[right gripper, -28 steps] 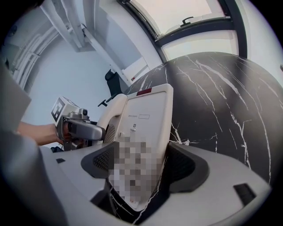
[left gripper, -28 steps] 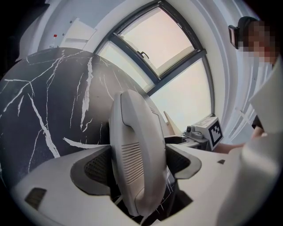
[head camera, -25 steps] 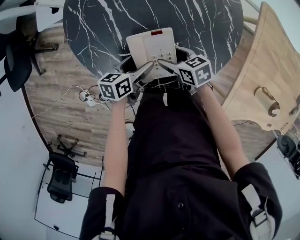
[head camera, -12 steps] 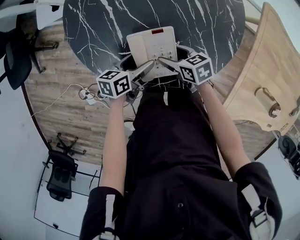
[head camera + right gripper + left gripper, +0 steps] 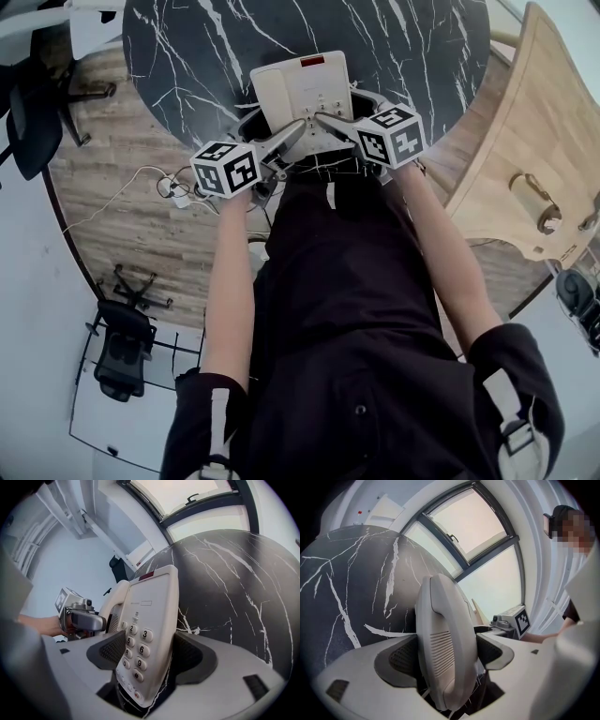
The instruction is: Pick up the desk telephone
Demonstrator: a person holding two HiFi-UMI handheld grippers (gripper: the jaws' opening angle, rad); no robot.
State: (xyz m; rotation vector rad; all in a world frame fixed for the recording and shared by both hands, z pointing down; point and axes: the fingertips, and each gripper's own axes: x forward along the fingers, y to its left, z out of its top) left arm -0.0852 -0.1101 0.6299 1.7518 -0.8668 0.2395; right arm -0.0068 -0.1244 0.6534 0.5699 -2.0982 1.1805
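Note:
A white desk telephone point(image 5: 302, 89) lies at the near edge of a round black marble table point(image 5: 394, 47). In the head view both grippers reach in from below: my left gripper point(image 5: 296, 131) on the handset side, my right gripper point(image 5: 325, 119) on the keypad side. In the left gripper view the handset point(image 5: 445, 634) fills the gap and both pads press on it. The right gripper view shows the keypad body point(image 5: 147, 630) clamped between the dark pads point(image 5: 190, 656). The phone's underside is hidden.
A light wooden chair point(image 5: 525, 159) stands close to the right of the table. A power strip with cables point(image 5: 173, 192) lies on the wood floor at the left, and a black office chair point(image 5: 33, 112) is farther left. A person's dark-clothed body fills the lower middle.
The phone and both grippers have shifted slightly away from the body, up the picture. The left gripper's marker cube has drifted a little to the left.

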